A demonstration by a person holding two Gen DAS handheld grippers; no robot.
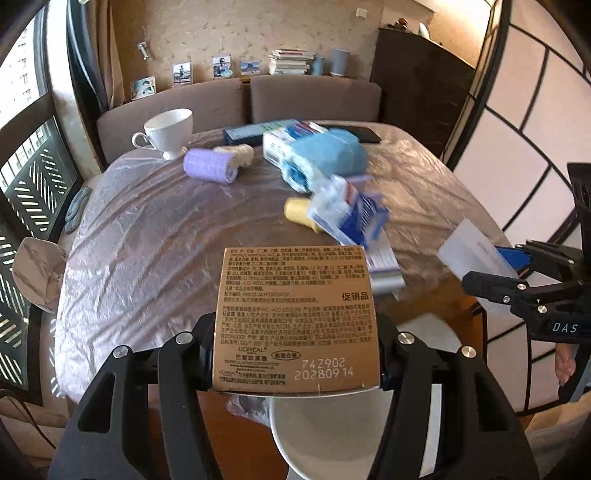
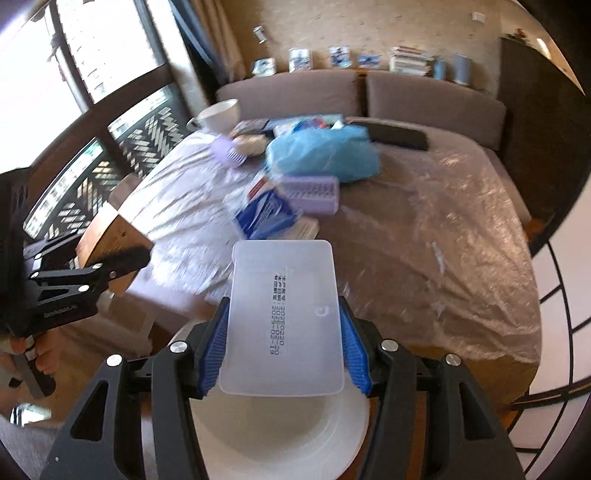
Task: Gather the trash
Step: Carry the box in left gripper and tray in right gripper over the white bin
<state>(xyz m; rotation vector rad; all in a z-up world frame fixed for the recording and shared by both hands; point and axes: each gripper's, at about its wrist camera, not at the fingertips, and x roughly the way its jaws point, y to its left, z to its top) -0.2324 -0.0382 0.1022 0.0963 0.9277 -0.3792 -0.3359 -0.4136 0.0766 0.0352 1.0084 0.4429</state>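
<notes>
Bkgd: beige textured wall (image 1: 229,26) ahead of me, w/ a row of small photos (image 1: 183,73) on the ledge, a book stack (image 1: 290,61) & a grey cylinder speaker (image 1: 340,62) beside it. Brown cushioned bench (image 1: 236,101) runs along that wall, behind the round table (image 1: 122,236) under clear plastic sheet. Big windows (image 2: 103,48) at left w/ patterned dark railing (image 1: 35,184), strong daylight coming in. Dark cabinet (image 1: 417,85) in the far rt corner; white-panel screen w/ black frames (image 1: 517,122) on rt.

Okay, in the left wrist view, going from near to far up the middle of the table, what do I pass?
Gold cardboard box held in the left gripper → blue and white carton → light blue plastic bag → dark remote control → brown sofa backrest.
</notes>
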